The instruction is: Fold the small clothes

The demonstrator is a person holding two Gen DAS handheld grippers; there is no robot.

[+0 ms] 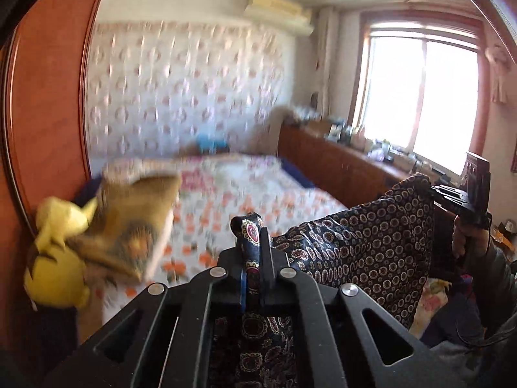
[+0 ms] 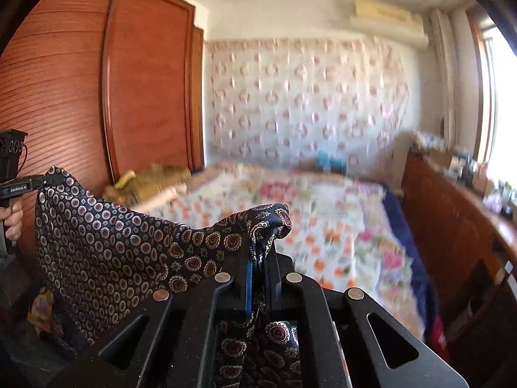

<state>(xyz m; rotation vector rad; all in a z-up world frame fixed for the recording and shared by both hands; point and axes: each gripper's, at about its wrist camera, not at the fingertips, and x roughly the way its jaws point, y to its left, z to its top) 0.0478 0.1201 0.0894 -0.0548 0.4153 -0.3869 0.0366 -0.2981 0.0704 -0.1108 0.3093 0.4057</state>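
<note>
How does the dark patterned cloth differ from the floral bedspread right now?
The dark navy medallion-print cloth hangs in the air, sagging between the left gripper and right gripper; the pale floral bedspread lies flat on the bed. The cloth is small and sharp; the bedspread is large and motion-blurred. Both are patterned fabric.

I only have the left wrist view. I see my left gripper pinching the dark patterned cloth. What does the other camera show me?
Observer: The right gripper is clamped on another bunched corner of the patterned cloth.
Operator: Anything over by the wardrobe?
Observer: The right view shows the wardrobe's second, ribbed door; yours shows one smooth panel.
Operator: And the left gripper from outside?
Observer: The left gripper holds the cloth's corner, lifted; the cloth sags between both grippers.
</note>
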